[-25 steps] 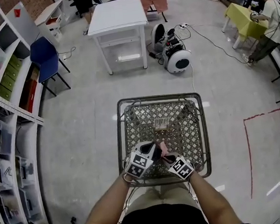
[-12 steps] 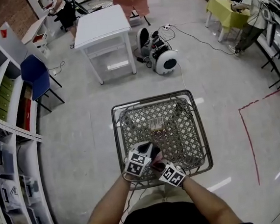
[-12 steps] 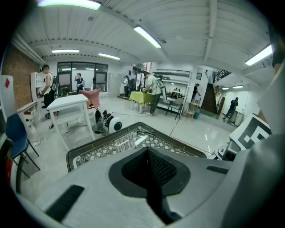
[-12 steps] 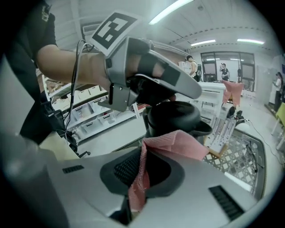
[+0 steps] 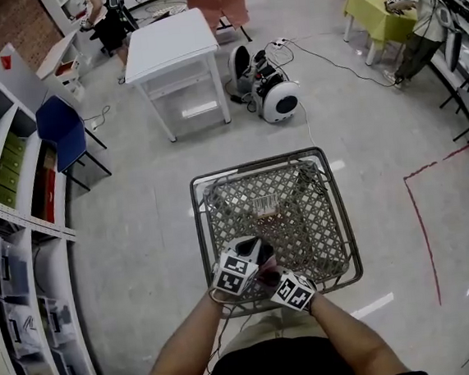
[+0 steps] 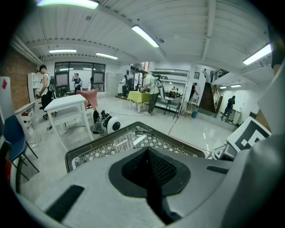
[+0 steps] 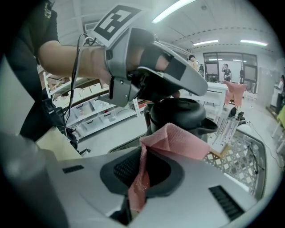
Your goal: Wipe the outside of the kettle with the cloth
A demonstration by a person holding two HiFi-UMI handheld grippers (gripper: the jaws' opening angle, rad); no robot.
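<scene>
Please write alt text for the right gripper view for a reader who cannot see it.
The right gripper is shut on a pink cloth, whose free end rises in front of a dark kettle just ahead. The left gripper sits over the kettle's top, and a wire-mesh surface lies beyond.

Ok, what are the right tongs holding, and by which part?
The pink cloth. The right tongs are shut on a bunched fold at its lower end, and the rest fans out toward the black kettle.

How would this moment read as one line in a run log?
phase: wipe | right tongs: shut on cloth | cloth: in front of kettle | left tongs: shut, above kettle
</scene>
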